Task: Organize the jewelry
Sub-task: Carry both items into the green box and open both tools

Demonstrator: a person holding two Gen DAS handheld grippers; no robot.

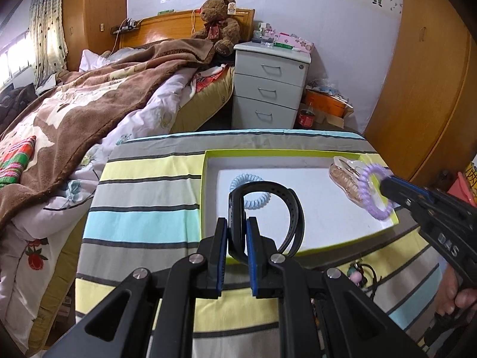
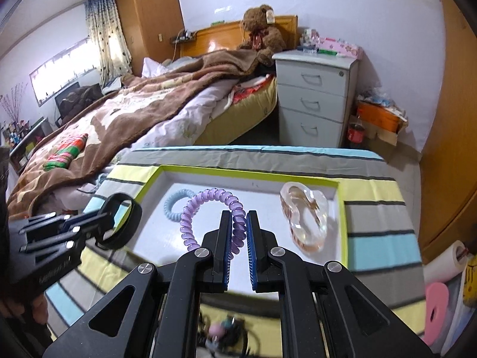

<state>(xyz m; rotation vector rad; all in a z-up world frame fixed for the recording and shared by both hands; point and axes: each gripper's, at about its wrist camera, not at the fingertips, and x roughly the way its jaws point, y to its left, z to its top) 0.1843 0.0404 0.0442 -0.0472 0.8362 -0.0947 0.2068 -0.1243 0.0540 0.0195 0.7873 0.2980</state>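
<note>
Over the shallow tray (image 2: 342, 205), the left gripper (image 1: 237, 223) is clenching a black band (image 1: 286, 205) and the right gripper (image 2: 238, 217) a purple coil tie (image 2: 208, 205); blue tie (image 2: 176, 201) and clear clip (image 2: 307, 217) are lying inside, more trinkets (image 2: 223, 331) waiting nearer.

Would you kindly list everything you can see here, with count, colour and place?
tray: one, white, green rim, on the striped cloth
striped cloth: one, covering the table
blue hair tie: one, in the tray
clear clip: one, peach-tinted, in the tray
purple hair tie: one, in the right gripper
black band: one, in the left gripper
teddy bear: one, brown, on the bed
drawers: one, white, beside the bed
left gripper: shut on the band
right gripper: shut on the purple tie
</note>
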